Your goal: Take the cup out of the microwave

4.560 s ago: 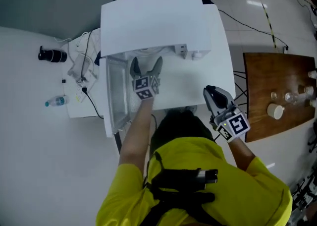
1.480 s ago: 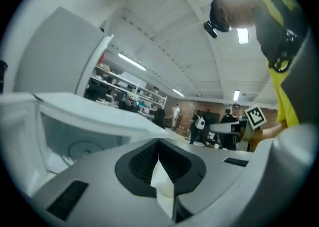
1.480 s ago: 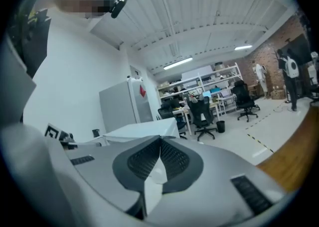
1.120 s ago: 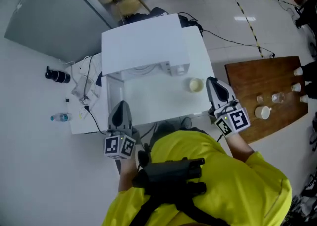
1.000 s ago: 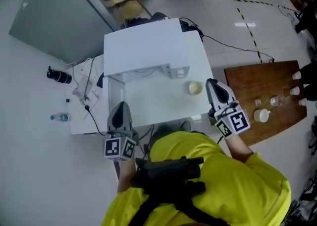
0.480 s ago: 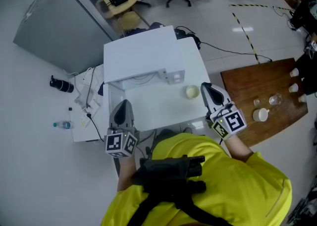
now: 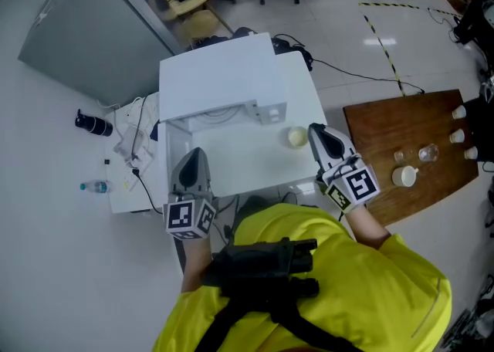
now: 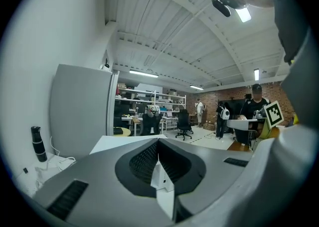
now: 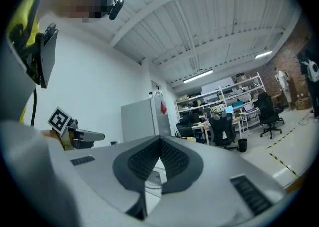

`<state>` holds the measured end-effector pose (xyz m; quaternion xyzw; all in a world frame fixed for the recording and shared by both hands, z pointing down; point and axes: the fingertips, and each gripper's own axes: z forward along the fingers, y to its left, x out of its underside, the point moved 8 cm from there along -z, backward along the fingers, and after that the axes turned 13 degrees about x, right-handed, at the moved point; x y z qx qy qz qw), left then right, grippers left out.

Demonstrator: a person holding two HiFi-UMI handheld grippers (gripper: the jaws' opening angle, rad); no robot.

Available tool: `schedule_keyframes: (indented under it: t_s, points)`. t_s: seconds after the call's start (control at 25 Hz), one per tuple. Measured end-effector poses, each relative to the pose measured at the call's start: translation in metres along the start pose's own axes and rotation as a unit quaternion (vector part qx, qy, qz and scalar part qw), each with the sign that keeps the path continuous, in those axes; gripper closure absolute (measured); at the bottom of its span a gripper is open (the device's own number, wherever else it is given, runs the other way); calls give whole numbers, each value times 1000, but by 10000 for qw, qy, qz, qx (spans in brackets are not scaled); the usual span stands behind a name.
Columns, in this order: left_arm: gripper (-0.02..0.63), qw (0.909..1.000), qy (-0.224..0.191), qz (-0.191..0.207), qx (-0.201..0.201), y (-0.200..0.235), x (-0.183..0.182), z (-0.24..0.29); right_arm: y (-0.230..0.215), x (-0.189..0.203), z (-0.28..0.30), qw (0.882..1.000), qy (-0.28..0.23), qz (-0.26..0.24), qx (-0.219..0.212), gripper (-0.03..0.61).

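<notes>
A pale cream cup (image 7: 296,137) stands on the white table (image 7: 247,161) in front of the white microwave (image 7: 220,80). The microwave's door (image 7: 171,150) hangs open at the left. My right gripper (image 7: 316,133) is shut and empty, its tips just right of the cup and apart from it. Over the table's near left corner, by the door's outer end, my left gripper (image 7: 194,156) is shut with nothing in it. Each gripper view shows its own jaws closed to a point, left gripper (image 8: 158,144), right gripper (image 9: 160,144).
A wooden table (image 7: 386,181) at the right carries several cups and glasses. Left of the microwave lie cables (image 7: 133,138), a black bottle (image 7: 93,122) and a small water bottle (image 7: 93,186). A grey cabinet (image 7: 85,26) and office chairs stand behind.
Since the earliest frame my left gripper has left the microwave's mouth and shut, and the cup stands out on the table. Over the last second the left gripper drifted slightly; the right stayed put.
</notes>
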<state>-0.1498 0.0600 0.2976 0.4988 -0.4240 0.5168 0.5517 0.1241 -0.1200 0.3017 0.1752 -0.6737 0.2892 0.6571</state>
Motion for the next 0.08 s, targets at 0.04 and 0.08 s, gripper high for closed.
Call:
schedule_keyframes:
  t_s: [0.04,0.08]
  points:
    - [614,10000,46,86,-14,-1,1,1,0,2,1,10000,12,-3,-1,577]
    - [614,9998,96,177,-30,-3,2,2,0,4,1,10000,25,-6,-1,577]
